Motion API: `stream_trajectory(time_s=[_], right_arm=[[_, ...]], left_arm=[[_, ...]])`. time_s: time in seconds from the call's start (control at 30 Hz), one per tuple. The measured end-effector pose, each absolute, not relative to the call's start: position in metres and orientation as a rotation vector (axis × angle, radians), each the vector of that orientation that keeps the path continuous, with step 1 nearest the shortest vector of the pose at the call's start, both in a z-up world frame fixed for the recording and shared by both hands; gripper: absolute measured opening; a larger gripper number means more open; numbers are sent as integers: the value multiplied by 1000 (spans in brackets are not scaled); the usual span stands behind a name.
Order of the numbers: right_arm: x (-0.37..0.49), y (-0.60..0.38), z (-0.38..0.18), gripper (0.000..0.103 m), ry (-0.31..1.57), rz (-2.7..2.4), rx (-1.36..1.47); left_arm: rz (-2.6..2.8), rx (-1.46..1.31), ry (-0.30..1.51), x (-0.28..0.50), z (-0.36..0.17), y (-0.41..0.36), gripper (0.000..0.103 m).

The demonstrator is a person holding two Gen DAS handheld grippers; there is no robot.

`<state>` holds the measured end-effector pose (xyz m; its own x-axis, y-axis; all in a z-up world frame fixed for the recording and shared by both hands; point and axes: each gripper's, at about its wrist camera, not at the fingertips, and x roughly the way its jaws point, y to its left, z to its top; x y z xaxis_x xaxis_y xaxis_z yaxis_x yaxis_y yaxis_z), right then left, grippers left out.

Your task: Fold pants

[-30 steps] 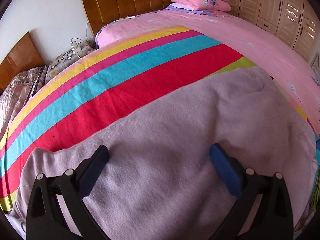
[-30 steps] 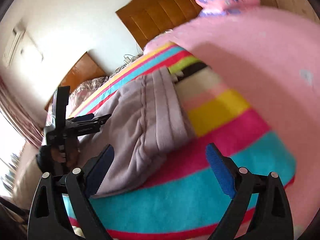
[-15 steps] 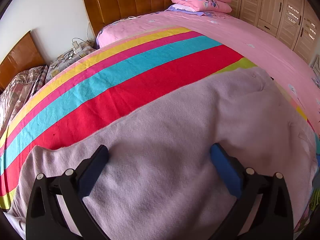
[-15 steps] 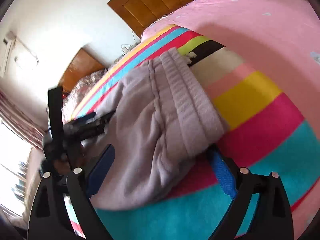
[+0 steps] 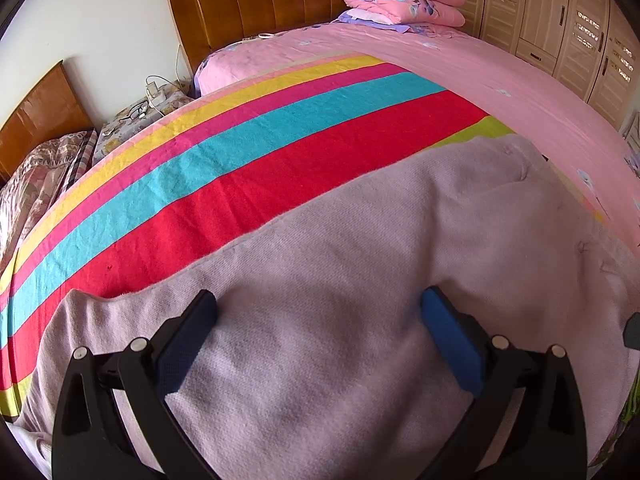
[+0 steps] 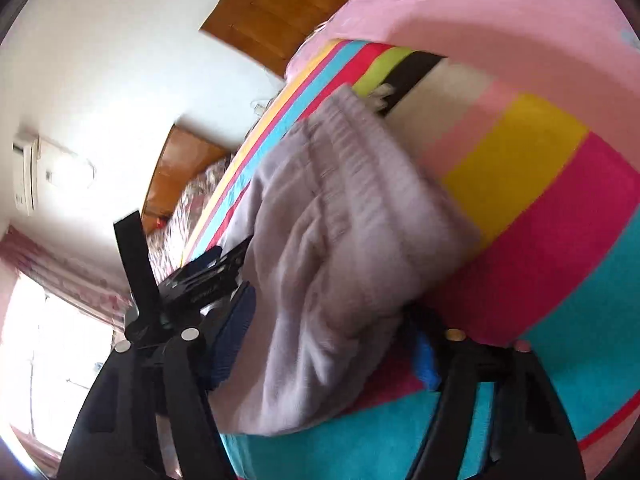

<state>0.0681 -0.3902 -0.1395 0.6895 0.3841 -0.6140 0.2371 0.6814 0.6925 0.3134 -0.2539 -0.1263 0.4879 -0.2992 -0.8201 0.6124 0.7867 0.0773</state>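
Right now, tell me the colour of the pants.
The pants are a pale lilac-grey, plain and unpatterned. The left wrist view shows this best.

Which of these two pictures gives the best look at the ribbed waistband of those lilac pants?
The right wrist view: the waistband shows there with its ribbing and drawstring, though blurred. The left wrist view shows only the pants as flat plain fabric, with no waistband visible.
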Motion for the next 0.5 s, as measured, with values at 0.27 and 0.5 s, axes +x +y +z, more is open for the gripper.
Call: stream_trajectory(time_s=[0.27,0.5], right_arm=[[66,-394,-145,60,780,72,937],[63,-393,-151,33,782,-11,886]], left_arm=[[-571,385,903,314,-127,-254,102],[-567,334,877,309,-113,-241,102]])
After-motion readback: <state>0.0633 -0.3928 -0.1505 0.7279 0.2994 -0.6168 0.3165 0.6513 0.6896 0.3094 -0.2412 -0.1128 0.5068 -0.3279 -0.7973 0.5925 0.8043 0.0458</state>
